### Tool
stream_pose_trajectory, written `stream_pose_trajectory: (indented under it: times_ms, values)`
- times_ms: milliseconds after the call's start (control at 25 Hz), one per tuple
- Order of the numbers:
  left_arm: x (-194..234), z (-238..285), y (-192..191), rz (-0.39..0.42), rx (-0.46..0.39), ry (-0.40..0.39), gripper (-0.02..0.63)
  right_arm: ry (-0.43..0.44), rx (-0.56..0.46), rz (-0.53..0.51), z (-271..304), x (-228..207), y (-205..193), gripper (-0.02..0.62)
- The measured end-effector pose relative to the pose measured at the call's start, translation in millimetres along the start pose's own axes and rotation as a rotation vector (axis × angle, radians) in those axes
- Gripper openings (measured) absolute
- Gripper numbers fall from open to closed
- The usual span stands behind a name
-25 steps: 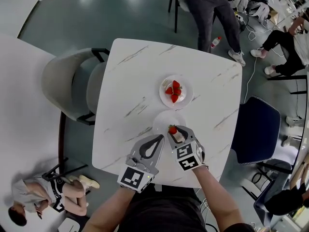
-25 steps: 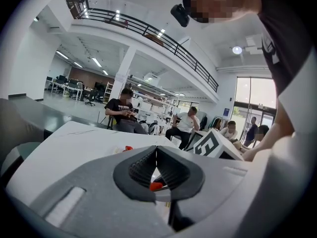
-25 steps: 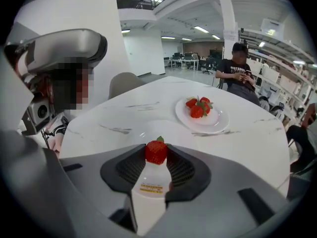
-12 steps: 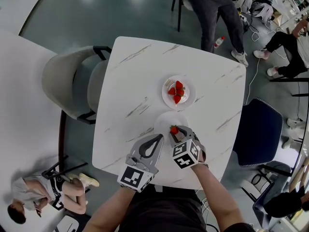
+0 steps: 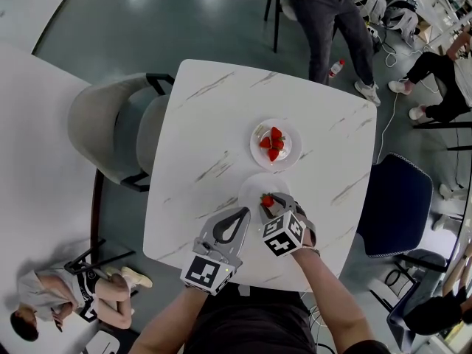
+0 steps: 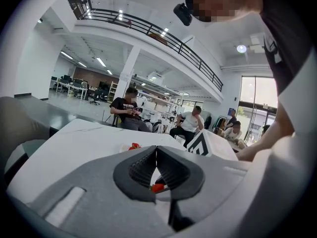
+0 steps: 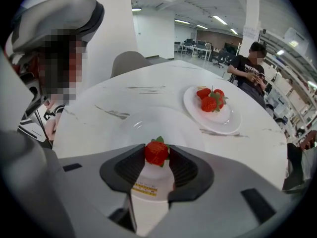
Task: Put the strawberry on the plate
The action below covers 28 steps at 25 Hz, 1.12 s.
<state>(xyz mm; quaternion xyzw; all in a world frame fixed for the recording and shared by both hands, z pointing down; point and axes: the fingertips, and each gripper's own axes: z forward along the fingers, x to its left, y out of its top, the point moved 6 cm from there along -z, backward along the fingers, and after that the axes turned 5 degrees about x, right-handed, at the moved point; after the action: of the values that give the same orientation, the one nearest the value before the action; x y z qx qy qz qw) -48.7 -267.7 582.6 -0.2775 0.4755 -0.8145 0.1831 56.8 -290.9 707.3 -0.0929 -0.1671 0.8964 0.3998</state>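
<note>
My right gripper (image 5: 268, 204) (image 7: 157, 151) is shut on a red strawberry (image 5: 268, 200) (image 7: 156, 152), pinched between its dark pads. It hangs over the near part of an empty white plate (image 5: 253, 186) (image 7: 124, 128) on the marbled white table (image 5: 206, 124). Beyond it stands a second white plate (image 5: 259, 153) (image 7: 233, 125) with three strawberries (image 5: 273, 143) (image 7: 210, 99). My left gripper (image 5: 243, 212) (image 6: 156, 150) rests to the left of the empty plate, its jaws closed together with nothing between them.
A grey chair (image 5: 110, 127) stands at the table's left side and a dark blue chair (image 5: 391, 201) at its right. A person (image 5: 332, 13) stands beyond the far edge, with a bottle (image 5: 335, 68) on the floor. The table's near edge runs under my hands.
The right gripper keeps the strawberry and stays over the near plate, edged slightly forward. The left gripper has not moved. The head view has shifted a little.
</note>
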Motion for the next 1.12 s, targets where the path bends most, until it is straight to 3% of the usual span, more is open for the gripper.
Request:
stream_pose_trajectory:
  times_ms: [280, 560, 640, 720, 840, 1120]
  values:
    - [-2.4, -12.9, 1.6, 0.004, -0.005, 0.004, 0.011, 0.001, -0.033, 0.033, -23.5, -0.7, 5.6, 0.163]
    - [-17.1, -28.5, 11.1, 0.032, -0.024, -0.022, 0.011, -0.045, -0.176, 0.077, -71.0, 4.1, 16.5, 0.160]
    - [-22.6, -35.7, 14.3, 0.040, -0.029, -0.029, 0.011, -0.065, -0.239, 0.102, -86.7, 7.9, 19.3, 0.128]
    - [-29.9, -44.5, 18.1, 0.053, -0.036, -0.038, 0.011, -0.089, -0.320, 0.141, -105.4, 12.1, 21.8, 0.039]
    - [-41.5, -59.4, 26.0, 0.059, -0.052, -0.049, 0.011, -0.088, -0.435, 0.208, -136.0, 21.9, 27.8, 0.005]
    - [-72.6, -108.1, 50.2, 0.047, -0.085, -0.103, 0.011, -0.003, -0.679, 0.328, -216.1, 63.4, 40.2, 0.003]
